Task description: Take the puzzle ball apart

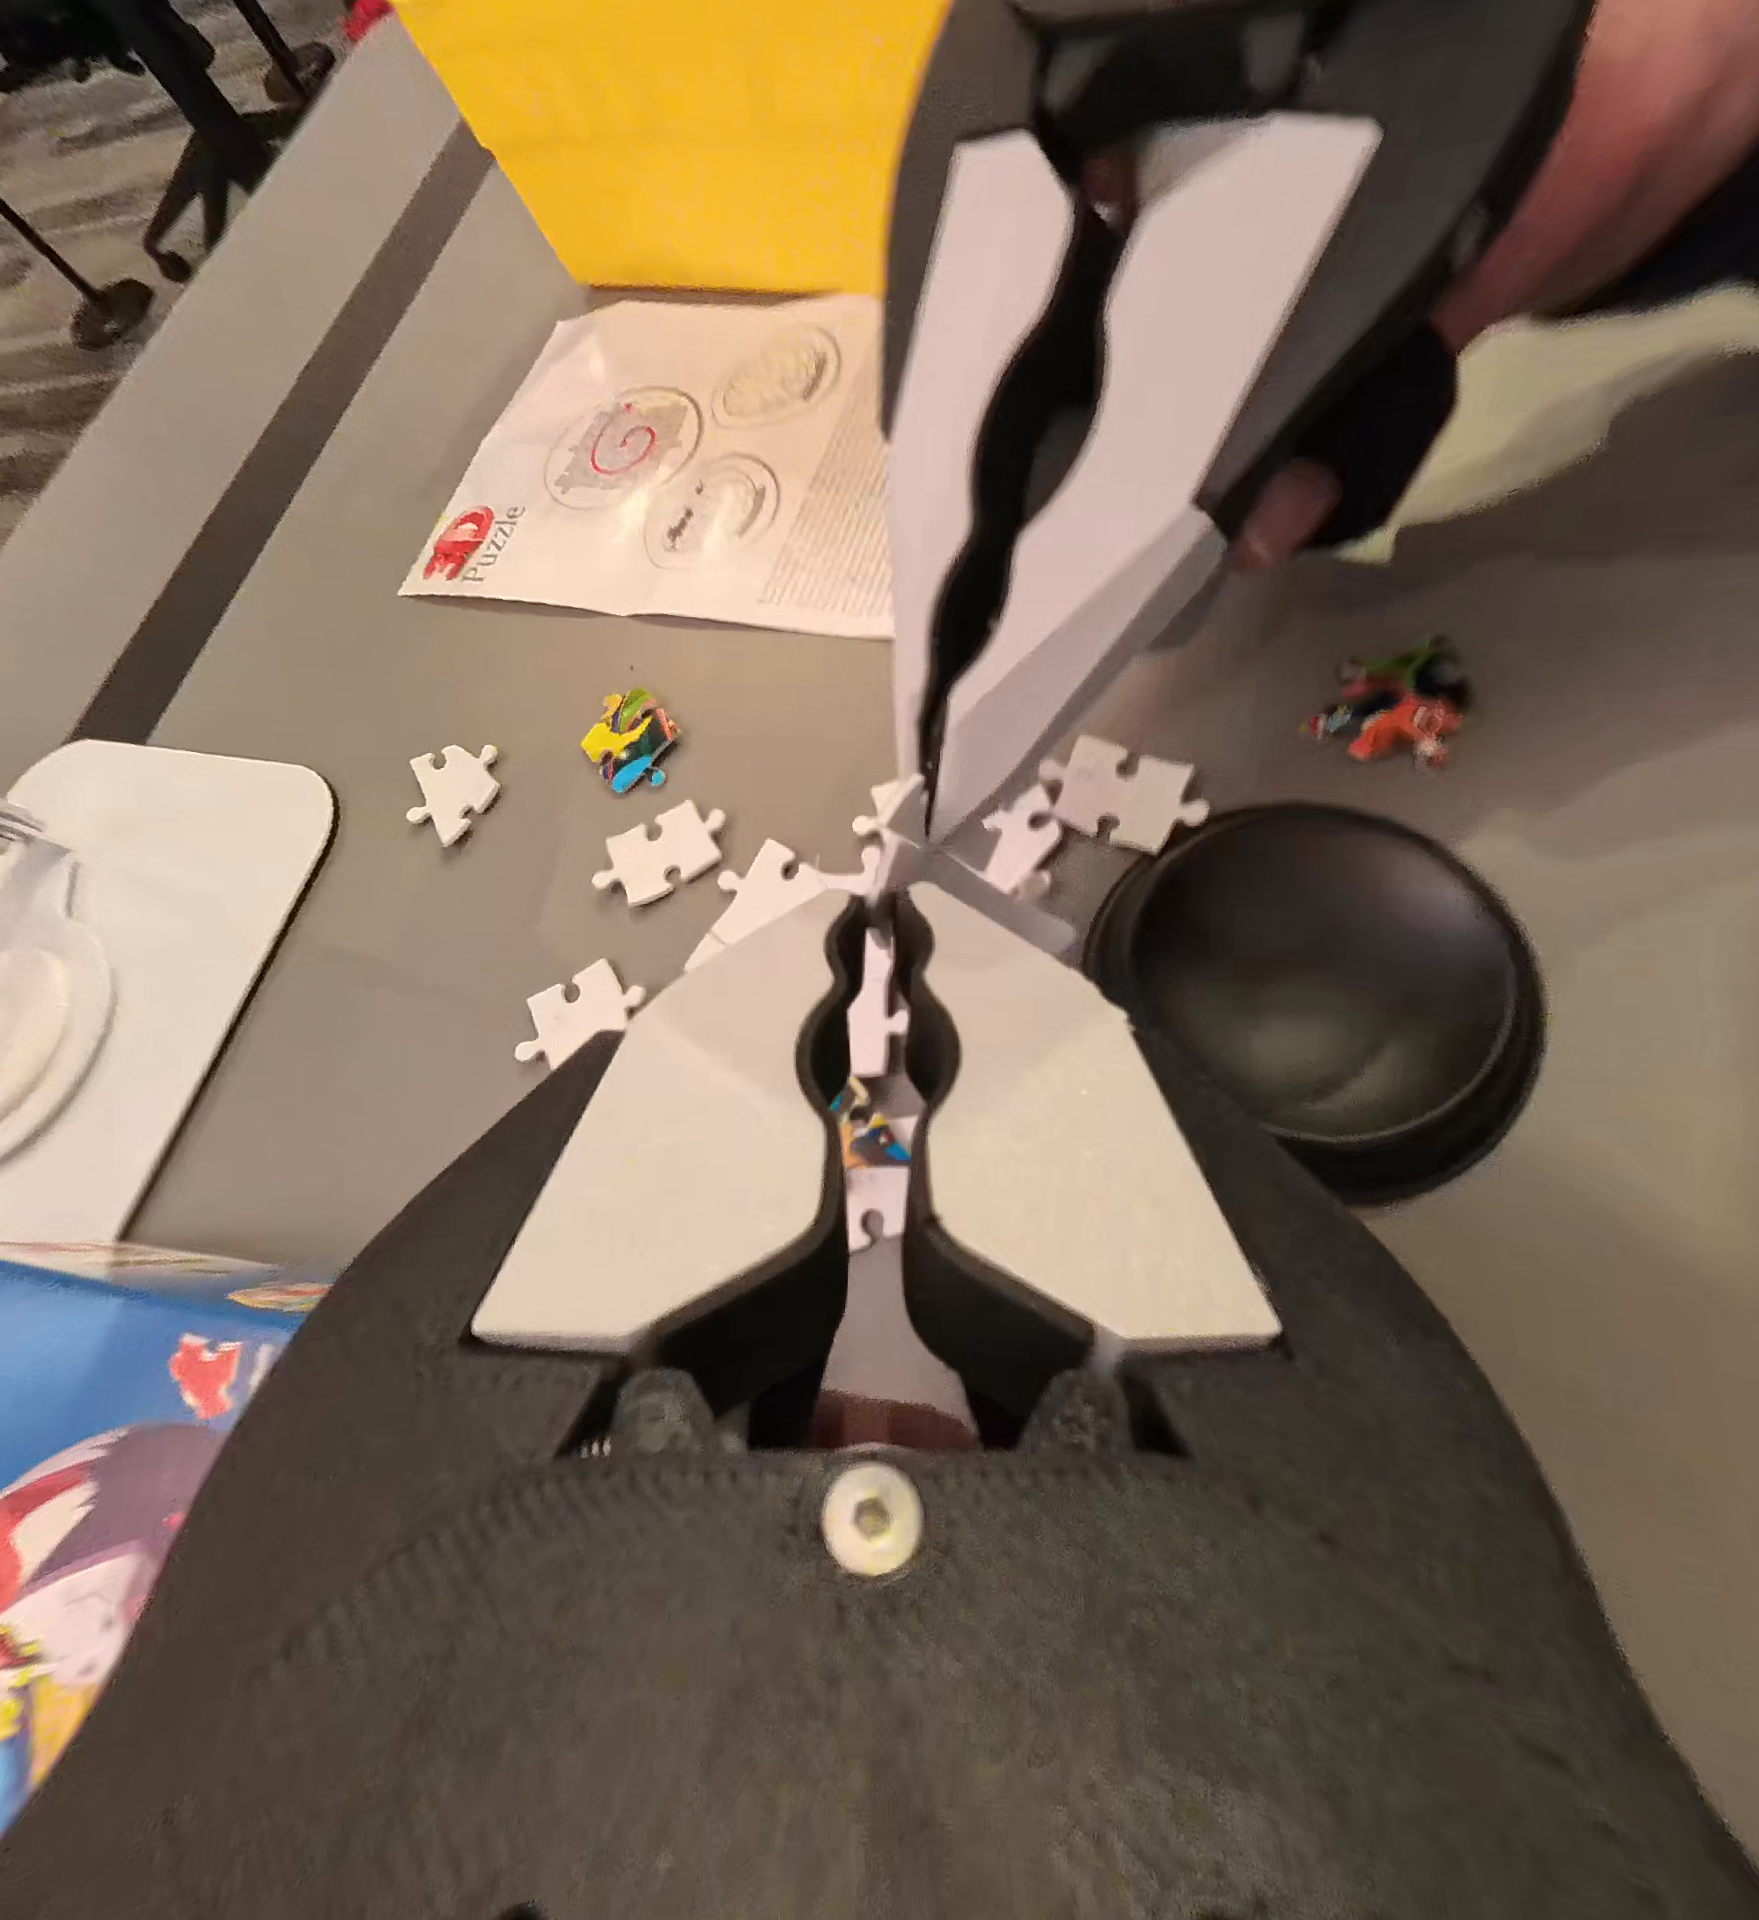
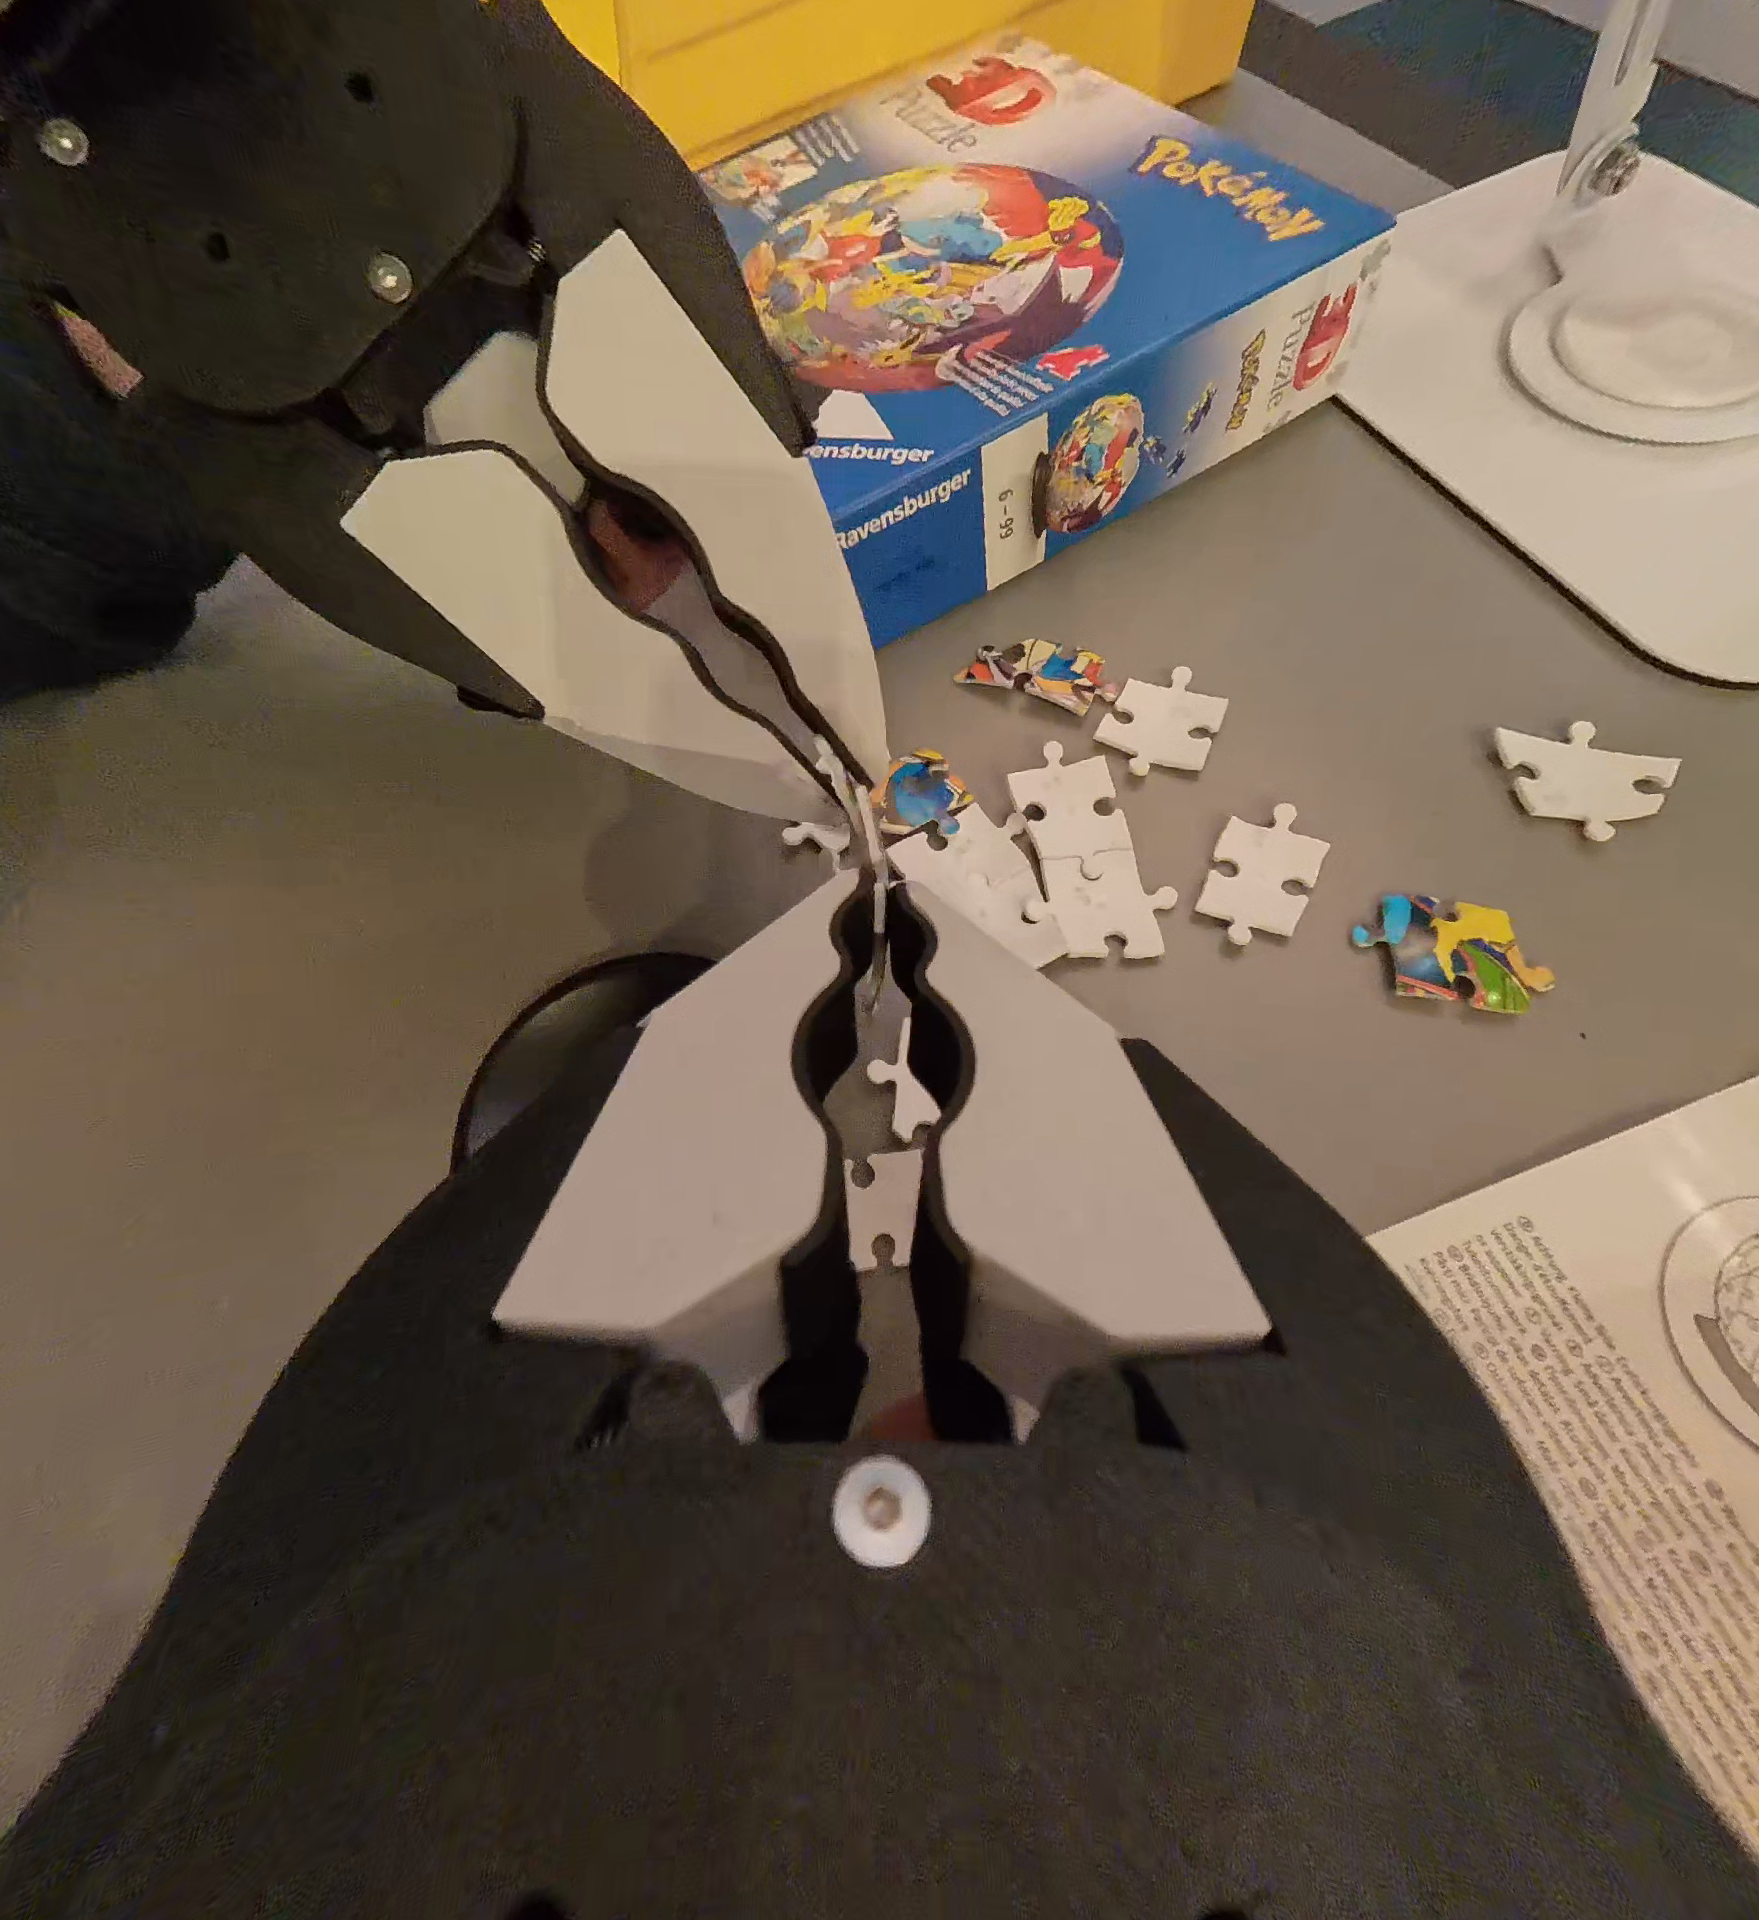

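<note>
The puzzle ball is in pieces. White-backed loose pieces (image 1: 659, 852) and coloured chunks (image 1: 631, 738) lie on the grey table (image 1: 335, 935). My left gripper (image 1: 880, 914) is shut on a small white puzzle piece (image 1: 875, 997) held edge-on between its fingers. My right gripper (image 2: 875, 894) is shut on a thin puzzle piece (image 2: 877, 935), also edge-on. The two grippers meet tip to tip just above the table. The right gripper shows in the left wrist view (image 1: 922, 821); the left gripper shows in the right wrist view (image 2: 844, 790). The two held pieces appear joined at the tips.
A black bowl-shaped stand (image 1: 1311, 997) sits just right of the tips. The blue puzzle box (image 2: 1062, 312), a yellow box (image 1: 698, 135), a paper instruction sheet (image 1: 667, 457) and a white base plate (image 2: 1581, 468) surround the loose pieces. Another coloured chunk (image 1: 1394, 707) lies farther right. My left and right fingertips are right by each other.
</note>
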A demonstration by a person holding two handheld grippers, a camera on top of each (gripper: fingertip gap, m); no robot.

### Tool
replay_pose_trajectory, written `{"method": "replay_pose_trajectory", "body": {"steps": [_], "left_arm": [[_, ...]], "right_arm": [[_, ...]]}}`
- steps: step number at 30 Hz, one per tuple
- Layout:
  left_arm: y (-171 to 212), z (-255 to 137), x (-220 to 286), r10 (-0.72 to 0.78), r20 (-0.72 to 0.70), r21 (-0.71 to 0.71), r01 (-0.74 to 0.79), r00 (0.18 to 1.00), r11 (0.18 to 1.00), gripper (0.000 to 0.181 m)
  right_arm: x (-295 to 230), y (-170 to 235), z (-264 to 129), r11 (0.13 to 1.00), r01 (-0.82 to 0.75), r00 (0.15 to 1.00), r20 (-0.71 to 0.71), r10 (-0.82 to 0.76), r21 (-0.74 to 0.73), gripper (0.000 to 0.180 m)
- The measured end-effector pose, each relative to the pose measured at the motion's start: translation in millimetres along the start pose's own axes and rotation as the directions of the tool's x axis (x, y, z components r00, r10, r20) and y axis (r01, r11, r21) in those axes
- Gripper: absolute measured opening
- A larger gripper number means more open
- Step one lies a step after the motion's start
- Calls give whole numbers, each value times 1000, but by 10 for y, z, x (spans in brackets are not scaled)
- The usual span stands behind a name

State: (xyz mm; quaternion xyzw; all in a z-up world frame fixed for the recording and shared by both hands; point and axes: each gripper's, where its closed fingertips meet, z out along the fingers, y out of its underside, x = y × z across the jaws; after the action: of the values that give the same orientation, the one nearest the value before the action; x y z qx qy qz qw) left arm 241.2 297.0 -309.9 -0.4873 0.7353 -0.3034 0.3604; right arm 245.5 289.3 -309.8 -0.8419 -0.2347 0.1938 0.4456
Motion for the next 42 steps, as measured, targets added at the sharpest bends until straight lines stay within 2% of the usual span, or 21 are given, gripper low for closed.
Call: {"method": "replay_pose_trajectory", "body": {"steps": [2,4,6,10,13,15,17,20,21,23,24,26,29,30,32,35,36,38,39,40,42], "left_arm": [[-52,-13,11,-89,-51,29,90,995,995,10],[-75,2,116,-136,-141,33,142,981,989,7],[-111,-3,121,-148,-139,45,156,979,987,3],[-114,3,29,-252,-69,18,254,965,967,2],[-156,-4,64,-261,-65,26,263,963,964,2],[-163,-21,55,-262,-59,32,264,963,964,2],[-143,-45,6,-276,-42,37,278,960,960,3],[-192,-95,-17,-298,-62,75,303,952,950,2],[-209,-102,-19,-298,-63,80,302,952,950,2],[-244,-101,-15,-290,-64,84,295,955,952,2],[-265,-98,-7,-287,-66,87,292,956,952,2],[-311,-101,25,-278,-78,93,285,957,954,2],[-380,-110,80,-279,-105,99,290,954,952,2],[-403,-109,93,-275,-109,101,286,955,953,2],[-427,-97,102,-259,-106,94,269,960,959,2],[-456,-101,126,-252,-116,97,264,961,960,2],[-457,-107,133,-250,-116,96,262,961,960,2],[-470,-121,169,-251,-134,100,265,959,959,2],[-482,-125,188,-250,-143,103,266,958,959,2],[-505,-125,220,-242,-159,107,261,957,959,2],[-579,-117,291,-216,-191,118,241,958,963,2]], "right_arm": [[-32,-78,-38,999,-2,1000,-17,3,46,0],[-121,-185,-87,995,-8,1000,0,8,100,0],[-83,-200,-125,995,35,997,-67,-29,92,0],[85,-328,-312,991,104,950,-304,-72,88,0],[-6,-521,-502,982,133,938,-338,-80,137,0],[202,-582,-835,978,156,883,-463,-76,137,0],[456,-574,-1276,978,102,853,-521,8,182,0],[948,-371,-2014,977,18,748,-651,129,213,2],[1092,-255,-2201,976,-35,715,-677,176,217,20],[1391,85,-2473,972,-151,625,-745,233,177,75],[1469,195,-2555,970,-174,608,-756,242,171,74],[1481,255,-2625,959,-188,628,-726,282,210,57],[1296,47,-2644,963,-92,672,-698,249,255,7],[1235,17,-2573,975,-66,683,-703,199,212,0],[1250,97,-2467,992,-59,666,-736,120,109,0],[1414,443,-2282,982,-184,694,-701,162,44,2],[1406,457,-2244,977,-204,713,-675,192,62,21],[1140,134,-2179,985,-90,792,-588,162,150,24],[866,-85,-2067,980,-36,865,-484,129,195,18],[579,-290,-1931,970,-8,924,-369,100,242,21],[92,-523,-1581,967,33,981,-194,17,251,31]]}}
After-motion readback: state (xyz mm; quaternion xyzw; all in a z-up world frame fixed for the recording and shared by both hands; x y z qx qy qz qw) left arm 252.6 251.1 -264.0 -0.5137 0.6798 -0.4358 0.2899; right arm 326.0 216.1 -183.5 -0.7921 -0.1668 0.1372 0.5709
